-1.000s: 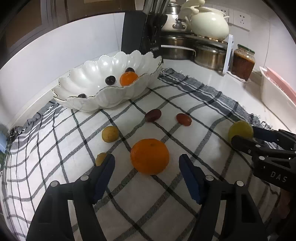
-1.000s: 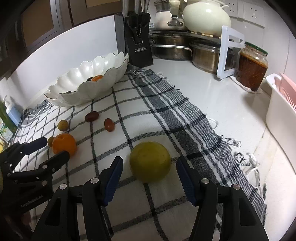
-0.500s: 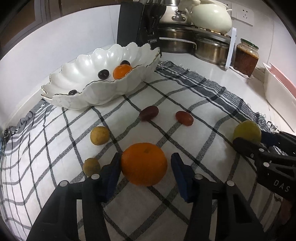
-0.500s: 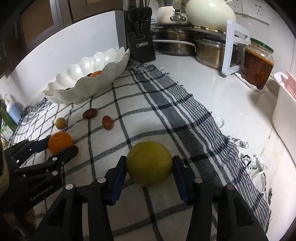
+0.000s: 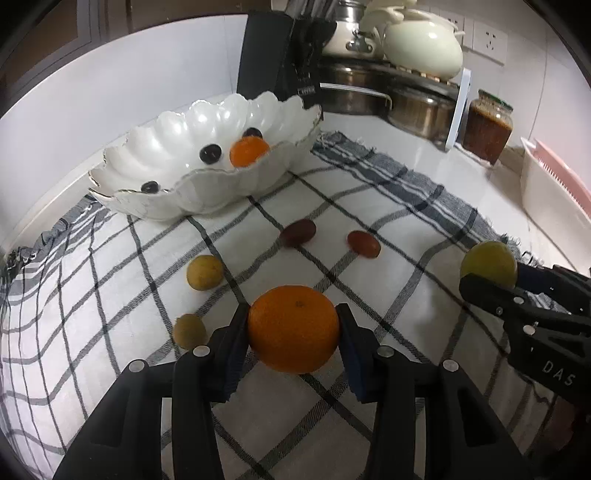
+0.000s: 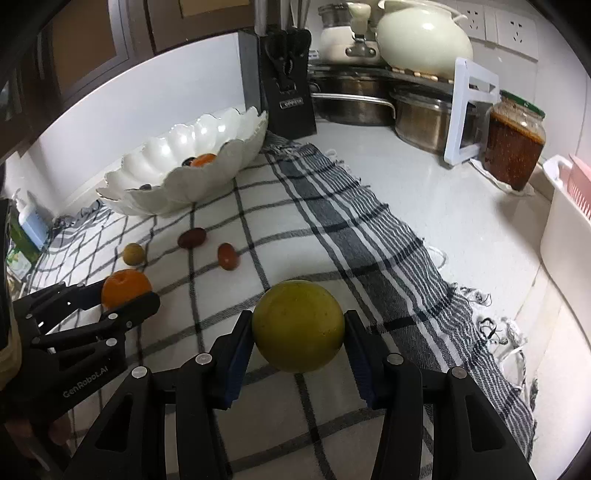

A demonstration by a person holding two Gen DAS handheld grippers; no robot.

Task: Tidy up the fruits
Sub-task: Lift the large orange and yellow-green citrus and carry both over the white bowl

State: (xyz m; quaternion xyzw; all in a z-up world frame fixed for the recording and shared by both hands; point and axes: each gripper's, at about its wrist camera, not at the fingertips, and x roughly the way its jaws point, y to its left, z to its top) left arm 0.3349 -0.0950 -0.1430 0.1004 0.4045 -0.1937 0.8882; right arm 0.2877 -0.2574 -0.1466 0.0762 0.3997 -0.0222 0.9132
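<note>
My left gripper (image 5: pixel 293 334) is shut on a large orange (image 5: pixel 293 328) on the checked cloth (image 5: pixel 110 295). My right gripper (image 6: pixel 298 341) is shut on a yellow-green round fruit (image 6: pixel 298 325), which also shows at the right of the left wrist view (image 5: pixel 487 262). The white scalloped bowl (image 5: pixel 166 199) stands at the back left and holds a small orange (image 5: pixel 248 150) and dark plums (image 5: pixel 210 153). On the cloth lie two small yellow fruits (image 5: pixel 204 272) and two dark red ones (image 5: pixel 298 232).
A black knife block (image 6: pixel 286 85), steel pots (image 6: pixel 424 118) and a cream pot (image 6: pixel 424 35) stand at the back. A glass jar (image 6: pixel 513 144) and a white rack (image 6: pixel 569 225) with pink insert are at the right. A blue bottle (image 6: pixel 31 221) stands far left.
Both grippers have closed: the left jaws moved in from wide open onto the orange, the right jaws onto the yellow-green fruit. Both moved forward slightly.
</note>
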